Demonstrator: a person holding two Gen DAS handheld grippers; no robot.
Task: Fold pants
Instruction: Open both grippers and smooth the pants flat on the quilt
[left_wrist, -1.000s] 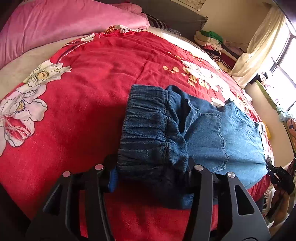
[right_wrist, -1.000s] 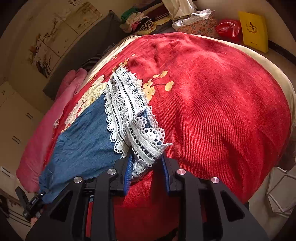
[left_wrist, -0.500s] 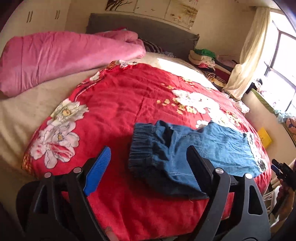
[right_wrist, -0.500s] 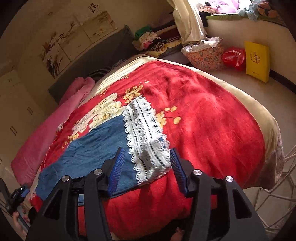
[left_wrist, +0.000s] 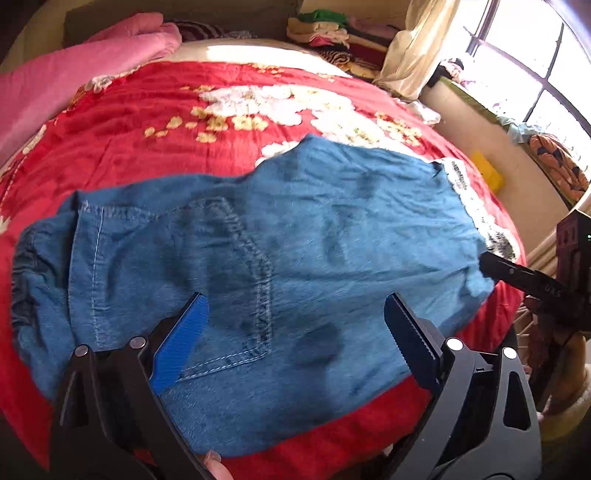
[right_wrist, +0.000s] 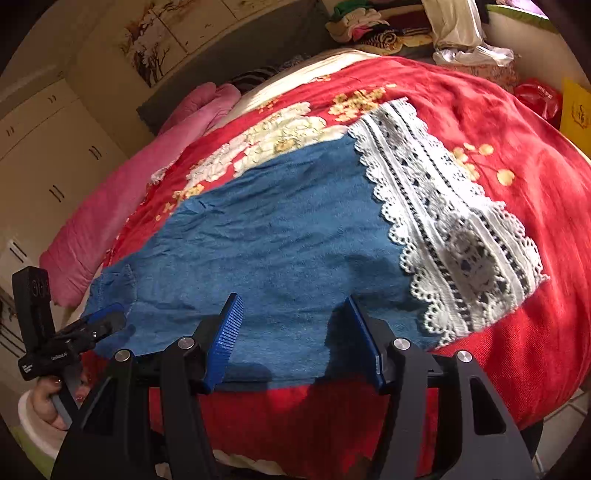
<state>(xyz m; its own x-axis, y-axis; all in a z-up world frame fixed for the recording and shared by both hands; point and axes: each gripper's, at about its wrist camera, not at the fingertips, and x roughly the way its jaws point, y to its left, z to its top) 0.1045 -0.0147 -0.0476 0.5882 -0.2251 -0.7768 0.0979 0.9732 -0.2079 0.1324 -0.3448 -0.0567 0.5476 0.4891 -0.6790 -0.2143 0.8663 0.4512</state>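
Note:
Blue denim pants (left_wrist: 280, 258) lie flat across the red flowered blanket, waistband at the left, white lace hem (left_wrist: 476, 206) at the right. My left gripper (left_wrist: 295, 336) is open and empty, hovering over the back pocket near the pants' front edge. In the right wrist view the pants (right_wrist: 280, 251) and lace hem (right_wrist: 454, 229) lie ahead. My right gripper (right_wrist: 295, 332) is open and empty over the pants' near edge. Each gripper shows in the other's view: the right one (left_wrist: 517, 273) by the hem, the left one (right_wrist: 74, 332) by the waist.
The red blanket (left_wrist: 155, 122) covers a bed with a pink quilt (left_wrist: 55, 85) at its head. Folded clothes (left_wrist: 332, 33) are stacked behind. A curtain and window (left_wrist: 524, 62) are on the right. A yellow bag (right_wrist: 574, 110) and red bag (right_wrist: 539, 99) lie on the floor.
Both grippers let go of the pants, opened, pulled back, then moved in over the middle of the garment. The pants now lie spread flat.

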